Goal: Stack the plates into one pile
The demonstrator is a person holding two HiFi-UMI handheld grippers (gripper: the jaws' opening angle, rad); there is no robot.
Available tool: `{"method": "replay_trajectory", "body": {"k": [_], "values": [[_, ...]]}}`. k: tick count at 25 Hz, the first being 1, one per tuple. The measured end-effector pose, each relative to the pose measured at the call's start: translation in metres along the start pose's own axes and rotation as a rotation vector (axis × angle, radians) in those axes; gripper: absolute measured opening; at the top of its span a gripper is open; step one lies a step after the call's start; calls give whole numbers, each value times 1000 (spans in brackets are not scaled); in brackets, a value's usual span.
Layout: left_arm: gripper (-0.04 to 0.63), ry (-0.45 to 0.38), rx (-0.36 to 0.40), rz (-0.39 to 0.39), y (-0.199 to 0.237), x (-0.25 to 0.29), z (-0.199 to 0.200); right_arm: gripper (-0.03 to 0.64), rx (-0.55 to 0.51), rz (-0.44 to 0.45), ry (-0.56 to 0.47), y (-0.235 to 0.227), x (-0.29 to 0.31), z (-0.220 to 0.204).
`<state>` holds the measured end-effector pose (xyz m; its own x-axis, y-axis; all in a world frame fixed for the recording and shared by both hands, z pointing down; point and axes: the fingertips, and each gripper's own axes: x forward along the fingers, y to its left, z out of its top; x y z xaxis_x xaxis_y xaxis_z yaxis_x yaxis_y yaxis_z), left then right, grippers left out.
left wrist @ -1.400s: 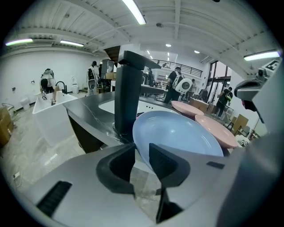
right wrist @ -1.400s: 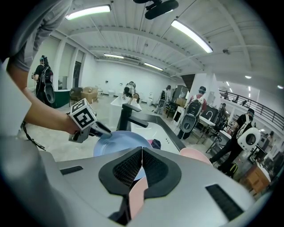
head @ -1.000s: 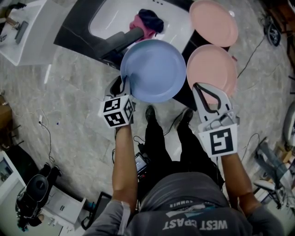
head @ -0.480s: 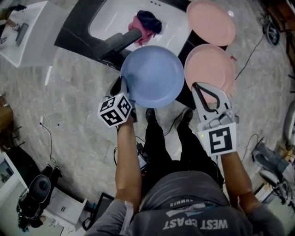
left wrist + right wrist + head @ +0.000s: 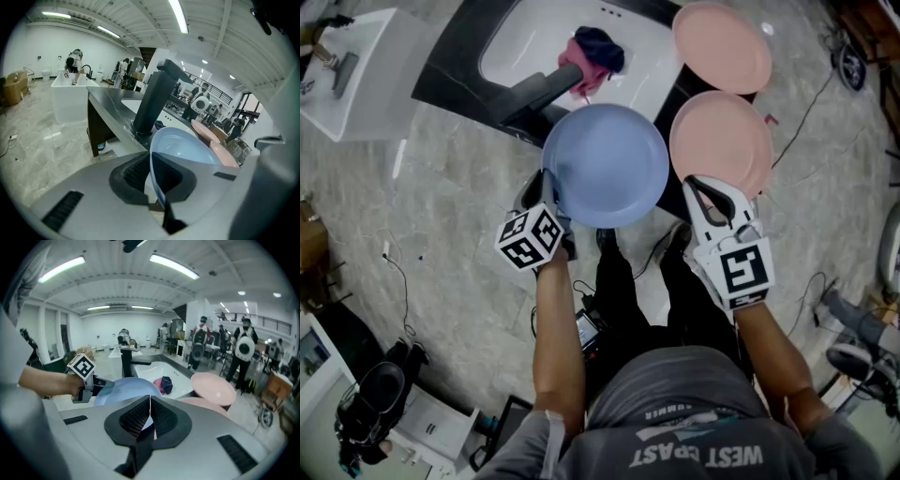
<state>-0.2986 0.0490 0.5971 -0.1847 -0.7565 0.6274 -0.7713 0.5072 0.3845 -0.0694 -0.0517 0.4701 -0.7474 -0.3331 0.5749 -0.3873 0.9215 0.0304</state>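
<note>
A sink (image 5: 525, 47) is set in the table (image 5: 459, 80), with a faucet (image 5: 539, 92) standing at the sink's near side and a cloth (image 5: 592, 52) lying in it. Two plates sit at the table's right end, the far plate (image 5: 722, 47) behind the near plate (image 5: 720, 141). A third plate (image 5: 605, 164) is at the table's near edge, before the sink and just left of the near plate.
</note>
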Motion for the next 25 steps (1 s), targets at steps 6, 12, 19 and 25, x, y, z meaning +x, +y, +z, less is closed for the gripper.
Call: {"method": "replay_trajectory", "body": {"k": [6,12,19,25], "values": [[14,2,-7,-1,0,-1,-3,32,284,-7,124,15,19,-73],[14,3,-10,-3,0,-1,-4,32,430,2,175,18,35,-99],[14,6,-16,-2,1,-2,-10,97,558,-7,210,21,50,-113],[14,7,2,-4,1,-1,-11,87,612,-59,207,18,59,-115]]}}
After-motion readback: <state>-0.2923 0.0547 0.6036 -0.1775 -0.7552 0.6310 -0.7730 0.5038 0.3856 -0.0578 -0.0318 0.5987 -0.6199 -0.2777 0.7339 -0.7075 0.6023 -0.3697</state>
